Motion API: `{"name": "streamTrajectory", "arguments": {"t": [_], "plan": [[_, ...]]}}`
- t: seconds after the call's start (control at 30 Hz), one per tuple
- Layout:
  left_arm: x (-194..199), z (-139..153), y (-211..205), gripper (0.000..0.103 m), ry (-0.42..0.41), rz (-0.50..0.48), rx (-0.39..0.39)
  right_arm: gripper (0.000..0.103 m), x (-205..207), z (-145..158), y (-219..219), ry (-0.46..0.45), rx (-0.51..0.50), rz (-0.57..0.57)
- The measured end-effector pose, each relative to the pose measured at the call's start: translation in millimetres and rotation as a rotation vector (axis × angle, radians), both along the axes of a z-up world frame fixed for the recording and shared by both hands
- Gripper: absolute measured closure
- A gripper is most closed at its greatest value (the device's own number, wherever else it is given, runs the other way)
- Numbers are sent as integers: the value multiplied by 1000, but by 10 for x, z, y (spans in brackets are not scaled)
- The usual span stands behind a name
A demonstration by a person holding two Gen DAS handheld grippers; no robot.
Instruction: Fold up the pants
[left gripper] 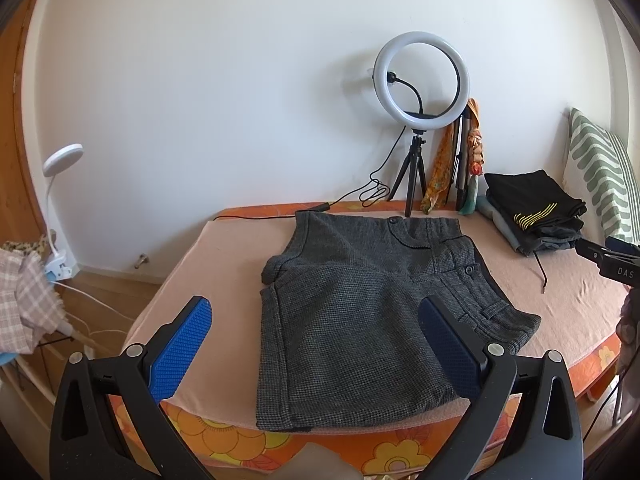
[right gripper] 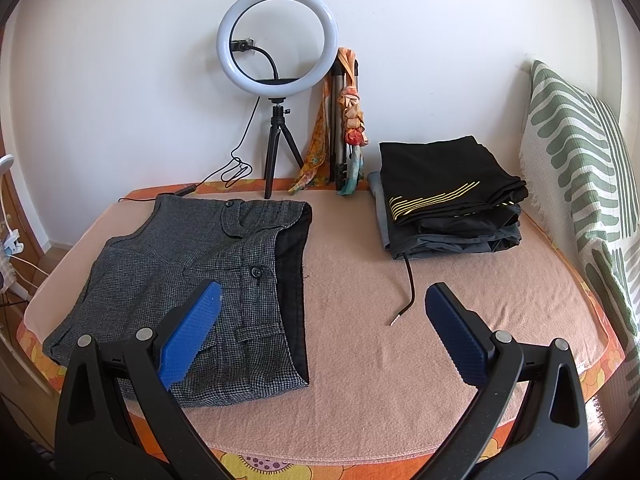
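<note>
Grey checked pants [left gripper: 360, 312] lie folded on the pink blanket [left gripper: 232, 264], waistband toward the right, dark lining showing along that edge; they also show in the right wrist view [right gripper: 192, 272]. My left gripper [left gripper: 316, 320] is open and empty, hovering above the pants' near part. My right gripper [right gripper: 320, 300] is open and empty, held above the blanket [right gripper: 400, 340] by the pants' waistband edge. Its tip shows at the right edge of the left wrist view [left gripper: 612, 260].
A stack of folded dark clothes [right gripper: 448, 196] sits at the back right, a black drawstring [right gripper: 404, 300] trailing from it. A ring light on a tripod [right gripper: 276, 60], a scarf [right gripper: 352, 120] and a striped pillow [right gripper: 576, 160] stand along the wall. A clip lamp [left gripper: 60, 184] is left.
</note>
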State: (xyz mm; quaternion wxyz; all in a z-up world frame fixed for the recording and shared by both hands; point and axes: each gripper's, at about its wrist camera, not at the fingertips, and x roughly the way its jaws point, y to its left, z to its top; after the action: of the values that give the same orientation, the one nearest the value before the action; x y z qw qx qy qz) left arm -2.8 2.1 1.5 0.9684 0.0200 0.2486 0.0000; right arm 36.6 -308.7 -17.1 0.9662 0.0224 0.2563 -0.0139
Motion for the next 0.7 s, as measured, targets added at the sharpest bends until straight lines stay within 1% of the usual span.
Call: {"name": "streamTrajectory", "arguments": {"t": [0.7], "plan": [[-15,-20,-34,0,-3,-2,21,0,0,-33,63,2,-8,12]]}}
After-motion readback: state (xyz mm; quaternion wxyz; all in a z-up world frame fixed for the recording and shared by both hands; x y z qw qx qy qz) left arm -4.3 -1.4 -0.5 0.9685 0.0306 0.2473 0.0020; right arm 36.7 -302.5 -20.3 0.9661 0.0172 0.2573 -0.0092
